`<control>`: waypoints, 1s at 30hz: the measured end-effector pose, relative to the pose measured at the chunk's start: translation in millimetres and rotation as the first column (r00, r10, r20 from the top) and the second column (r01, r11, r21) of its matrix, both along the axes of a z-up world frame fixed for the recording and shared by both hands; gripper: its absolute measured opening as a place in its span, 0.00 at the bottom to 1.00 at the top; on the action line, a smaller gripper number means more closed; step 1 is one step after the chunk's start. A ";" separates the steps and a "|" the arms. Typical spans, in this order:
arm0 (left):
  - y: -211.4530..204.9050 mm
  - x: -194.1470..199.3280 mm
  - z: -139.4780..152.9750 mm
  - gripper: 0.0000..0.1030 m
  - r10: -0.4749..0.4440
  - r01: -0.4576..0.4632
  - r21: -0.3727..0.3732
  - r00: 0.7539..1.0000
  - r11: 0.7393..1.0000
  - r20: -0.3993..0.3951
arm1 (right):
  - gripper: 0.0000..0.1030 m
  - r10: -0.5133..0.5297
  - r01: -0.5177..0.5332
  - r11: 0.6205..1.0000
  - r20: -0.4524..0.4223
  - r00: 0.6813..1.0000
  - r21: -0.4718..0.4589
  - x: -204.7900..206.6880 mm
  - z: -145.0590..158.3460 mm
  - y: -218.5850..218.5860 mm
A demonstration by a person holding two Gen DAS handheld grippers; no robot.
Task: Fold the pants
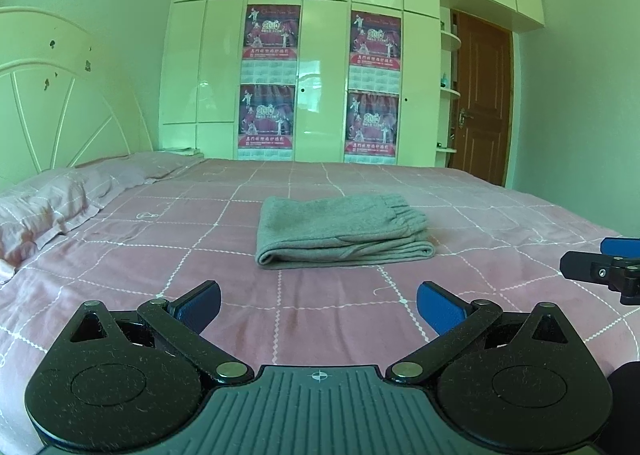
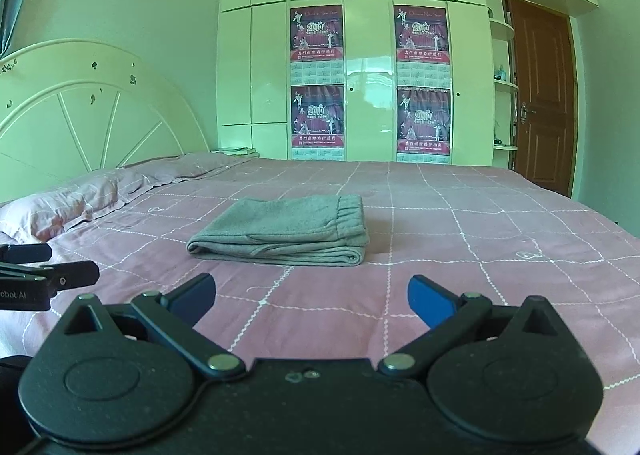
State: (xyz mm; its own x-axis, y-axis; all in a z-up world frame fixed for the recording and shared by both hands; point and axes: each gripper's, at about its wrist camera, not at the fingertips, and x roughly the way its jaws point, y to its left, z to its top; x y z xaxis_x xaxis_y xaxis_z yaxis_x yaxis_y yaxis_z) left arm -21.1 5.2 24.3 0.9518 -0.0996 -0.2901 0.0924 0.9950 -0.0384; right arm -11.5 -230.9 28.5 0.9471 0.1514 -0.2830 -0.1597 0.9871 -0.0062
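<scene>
Grey pants (image 1: 340, 231) lie folded into a compact stack on the pink checked bedspread (image 1: 200, 255), elastic waistband on top at the right. They also show in the right wrist view (image 2: 280, 231). My left gripper (image 1: 318, 307) is open and empty, held back from the pants over the bed's near side. My right gripper (image 2: 312, 297) is open and empty too, at a similar distance from the pants. The right gripper's tip shows at the right edge of the left wrist view (image 1: 600, 267). The left gripper's tip shows at the left edge of the right wrist view (image 2: 48, 271).
Pink pillows (image 1: 44, 207) lie at the left by a white headboard (image 1: 52, 95). A white wardrobe with posters (image 1: 320, 75) stands beyond the bed. A brown door (image 1: 480, 95) is at the far right.
</scene>
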 end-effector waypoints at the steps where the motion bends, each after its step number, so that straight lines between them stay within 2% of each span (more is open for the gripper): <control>1: -0.6 -0.2 0.1 1.00 -0.001 0.001 0.002 1.000 1.000 0.000 | 0.94 0.001 -0.001 1.000 0.000 1.000 -0.001 -0.2 0.2 0.1; 30: -4.4 -5.7 1.7 1.00 -0.016 0.016 0.005 1.000 1.000 0.008 | 0.94 -0.006 0.006 1.000 -0.010 1.000 0.017 -1.7 5.0 -0.5</control>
State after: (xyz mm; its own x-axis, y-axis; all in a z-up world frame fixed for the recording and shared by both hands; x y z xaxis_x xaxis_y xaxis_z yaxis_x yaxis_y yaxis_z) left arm -26.8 0.8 26.0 0.9523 -0.1136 -0.2833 0.1088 0.9935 -0.0328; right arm -13.2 -231.5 33.5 0.9450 0.1509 -0.2902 -0.1541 0.9880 0.0122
